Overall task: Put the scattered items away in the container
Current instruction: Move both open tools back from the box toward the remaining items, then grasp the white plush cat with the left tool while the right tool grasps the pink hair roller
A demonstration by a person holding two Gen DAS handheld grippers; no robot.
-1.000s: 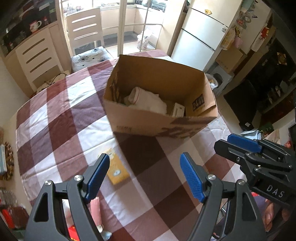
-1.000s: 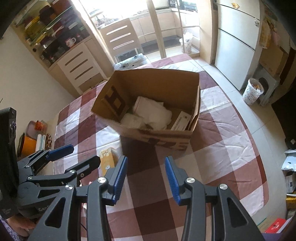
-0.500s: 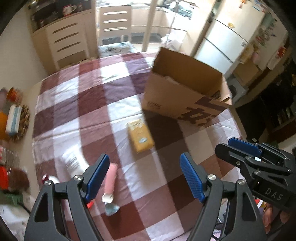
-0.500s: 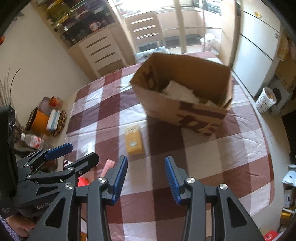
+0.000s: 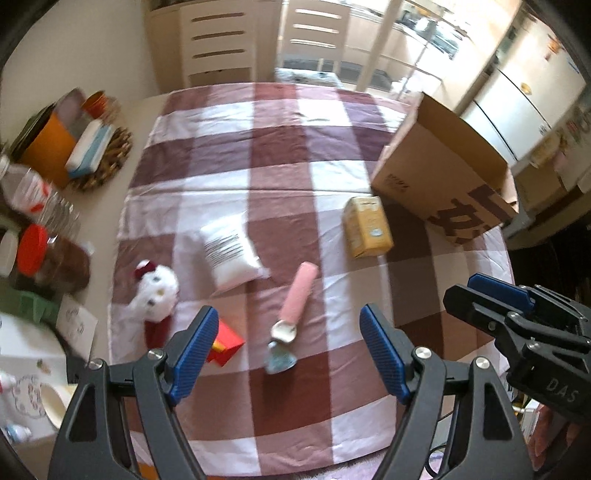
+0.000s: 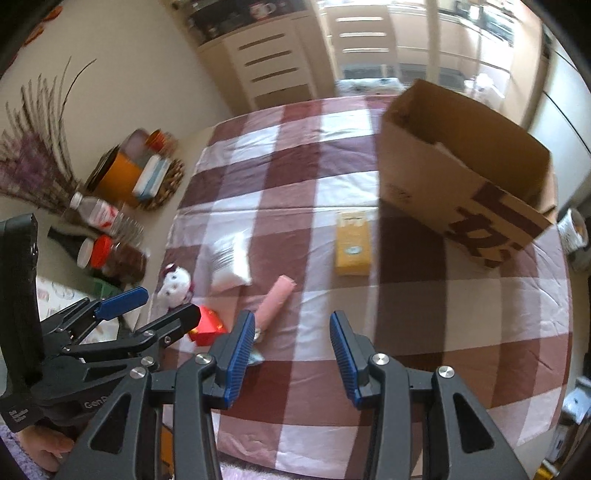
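An open cardboard box (image 5: pixel 439 166) (image 6: pixel 461 173) stands at the far right of the checked tablecloth. Loose on the cloth lie a yellow carton (image 5: pixel 367 226) (image 6: pixel 352 242), a white pouch (image 5: pixel 231 254) (image 6: pixel 229 260), a pink tube (image 5: pixel 297 299) (image 6: pixel 275 299), a white plush toy (image 5: pixel 155 291) (image 6: pixel 175 282) and a red box (image 5: pixel 225 341) (image 6: pixel 207 326). My left gripper (image 5: pixel 286 354) is open and empty above the pink tube. My right gripper (image 6: pixel 291 352) is open and empty over the near cloth. Each gripper shows in the other's view.
Bottles, a red-lidded jar (image 5: pixel 37 254) (image 6: pixel 107 254), an orange container (image 5: pixel 48 146) and dried flowers (image 6: pixel 33 166) crowd the table's left side. White chairs (image 5: pixel 312 35) and drawers stand behind the table. A fridge (image 5: pixel 517 96) stands at the far right.
Both grippers have pulled back and swung left from the box. The scattered items on the near left of the cloth have come into view. Both jaws stay open.
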